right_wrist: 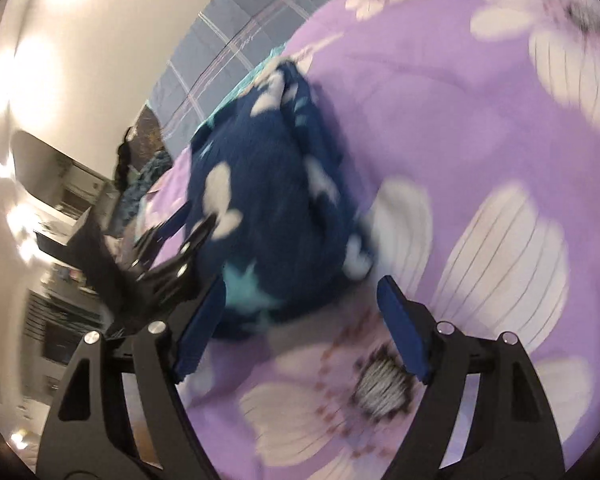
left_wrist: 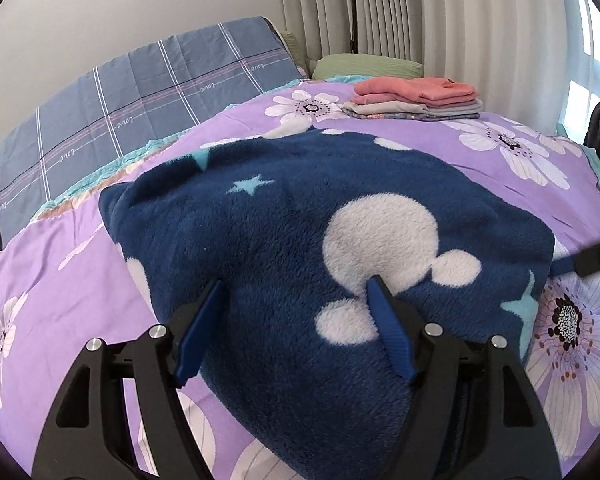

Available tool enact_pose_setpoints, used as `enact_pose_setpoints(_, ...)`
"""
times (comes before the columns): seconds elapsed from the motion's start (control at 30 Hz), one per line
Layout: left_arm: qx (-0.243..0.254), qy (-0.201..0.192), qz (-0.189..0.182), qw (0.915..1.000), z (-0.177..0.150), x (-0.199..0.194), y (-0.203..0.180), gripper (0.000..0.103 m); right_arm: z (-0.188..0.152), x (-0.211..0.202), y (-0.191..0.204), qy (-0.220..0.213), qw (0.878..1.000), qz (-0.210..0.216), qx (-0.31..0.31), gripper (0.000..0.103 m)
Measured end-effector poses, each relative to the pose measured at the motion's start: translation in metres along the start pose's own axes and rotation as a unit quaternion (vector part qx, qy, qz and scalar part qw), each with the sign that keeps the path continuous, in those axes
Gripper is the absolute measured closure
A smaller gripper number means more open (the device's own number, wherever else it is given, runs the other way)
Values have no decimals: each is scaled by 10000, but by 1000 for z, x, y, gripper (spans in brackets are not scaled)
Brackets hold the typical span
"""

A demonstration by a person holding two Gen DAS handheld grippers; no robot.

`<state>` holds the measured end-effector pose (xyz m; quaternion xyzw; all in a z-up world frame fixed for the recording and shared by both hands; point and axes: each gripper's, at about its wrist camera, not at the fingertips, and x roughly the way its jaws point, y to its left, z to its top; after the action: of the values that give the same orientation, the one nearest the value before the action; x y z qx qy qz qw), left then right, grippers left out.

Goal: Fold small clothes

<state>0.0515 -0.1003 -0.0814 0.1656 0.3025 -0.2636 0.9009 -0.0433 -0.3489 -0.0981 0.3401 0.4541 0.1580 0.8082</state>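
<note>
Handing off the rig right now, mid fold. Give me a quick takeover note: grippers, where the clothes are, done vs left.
Left gripper: open, jaws over the near part of the navy fleece garment, gripping nothing.
Right gripper: open, empty, at the garment's right edge; that view is motion-blurred.
Navy fleece lies on the purple floral bedspread in a compact, apparently folded shape.
Done: folded stack, pink on top, at the far side of the bed.
Left: probably tidy the fleece and add it to the stack.

Left view sharp in soft daylight, seemingly from the window (left_wrist: 580, 96); right view motion-blurred, with wall glare.
</note>
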Motion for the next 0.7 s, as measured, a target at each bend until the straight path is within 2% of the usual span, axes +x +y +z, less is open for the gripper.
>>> enact_pose_setpoints(0.07,-11,-16,-1,10000,0,0,0,30,-7,7,2,233,9994,236,103,21)
enact_pose_setpoints(0.13,-34,-36,-3,10000,0,-1,1,30,-10,23,0,441,9986,53,286,20)
enact_pose_setpoints(0.2,-65,-50,1,10000,-1,-3,1,30,-9,33,-6,457,9973,-71,565,19)
enact_pose_setpoints(0.3,-111,-88,-33,9999,-2,-2,2,30,-4,36,-7,145,9952,-15,965,10)
enact_pose_setpoints(0.47,-139,-128,-62,9998,-4,-2,3,30,7,54,1,-252,9923,-128,1205,2)
enact_pose_setpoints(0.6,-140,-127,-84,9998,-4,-2,3,30,12,65,10,-649,9822,-548,1678,2)
enact_pose_setpoints(0.7,-149,-139,-91,9998,-4,-2,4,30,15,68,14,-738,9758,-749,1918,2)
